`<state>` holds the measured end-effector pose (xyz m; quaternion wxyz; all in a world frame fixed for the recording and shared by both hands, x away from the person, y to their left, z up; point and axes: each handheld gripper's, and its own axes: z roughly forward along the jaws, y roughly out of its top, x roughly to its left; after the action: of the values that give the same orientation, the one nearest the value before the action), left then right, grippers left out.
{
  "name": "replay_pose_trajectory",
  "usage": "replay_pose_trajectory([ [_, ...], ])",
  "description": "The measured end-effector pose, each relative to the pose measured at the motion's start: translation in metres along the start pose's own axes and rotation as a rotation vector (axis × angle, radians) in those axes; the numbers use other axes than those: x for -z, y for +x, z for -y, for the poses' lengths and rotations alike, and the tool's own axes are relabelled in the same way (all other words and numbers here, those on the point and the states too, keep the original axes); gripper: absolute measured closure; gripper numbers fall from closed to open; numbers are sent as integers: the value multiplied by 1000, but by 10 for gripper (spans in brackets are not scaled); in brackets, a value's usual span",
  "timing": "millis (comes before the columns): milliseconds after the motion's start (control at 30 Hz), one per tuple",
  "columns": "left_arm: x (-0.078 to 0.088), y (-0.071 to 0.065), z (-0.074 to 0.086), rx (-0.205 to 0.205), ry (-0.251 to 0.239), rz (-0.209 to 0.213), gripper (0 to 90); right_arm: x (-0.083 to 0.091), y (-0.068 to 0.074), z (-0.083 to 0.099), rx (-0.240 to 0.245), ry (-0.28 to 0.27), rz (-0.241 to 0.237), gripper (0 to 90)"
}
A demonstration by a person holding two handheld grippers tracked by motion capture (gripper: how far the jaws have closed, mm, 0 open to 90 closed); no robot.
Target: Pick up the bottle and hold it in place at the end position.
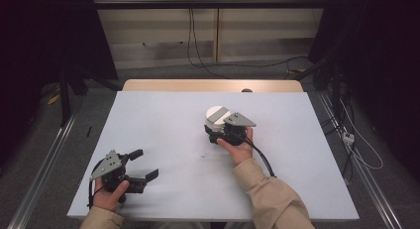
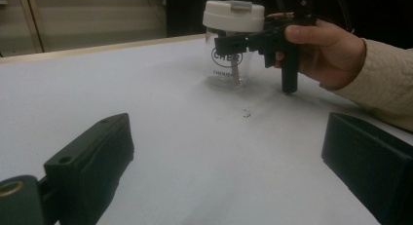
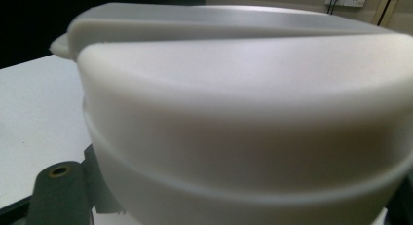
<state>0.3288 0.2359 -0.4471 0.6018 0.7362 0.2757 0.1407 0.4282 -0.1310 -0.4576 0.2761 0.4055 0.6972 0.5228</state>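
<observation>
I am clamping the right gripper (image 1: 221,128) on the clear jar (image 2: 228,64) just under its white lid (image 3: 243,113), mid-frame on the desk (image 1: 163,120). My left gripper (image 1: 141,167) is resting wide open, empty, lower left; its view is showing the jar's printed lettering.

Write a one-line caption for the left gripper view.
Across the white table, the right gripper clamps a clear jar just under its white lid.
</observation>
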Motion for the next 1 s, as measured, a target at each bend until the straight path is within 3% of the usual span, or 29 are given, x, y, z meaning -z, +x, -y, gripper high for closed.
replay_pose_trajectory([
  [500,-1,0,0,1,4,0,43,-1,-2,2,4,6,-2,185],
  [700,-3,1,0,10,1,2,43,-1,2,2,35,8,4,186],
  [1000,-17,2,-5,29,5,-11,42,1,1,4,36,11,0,187],
])
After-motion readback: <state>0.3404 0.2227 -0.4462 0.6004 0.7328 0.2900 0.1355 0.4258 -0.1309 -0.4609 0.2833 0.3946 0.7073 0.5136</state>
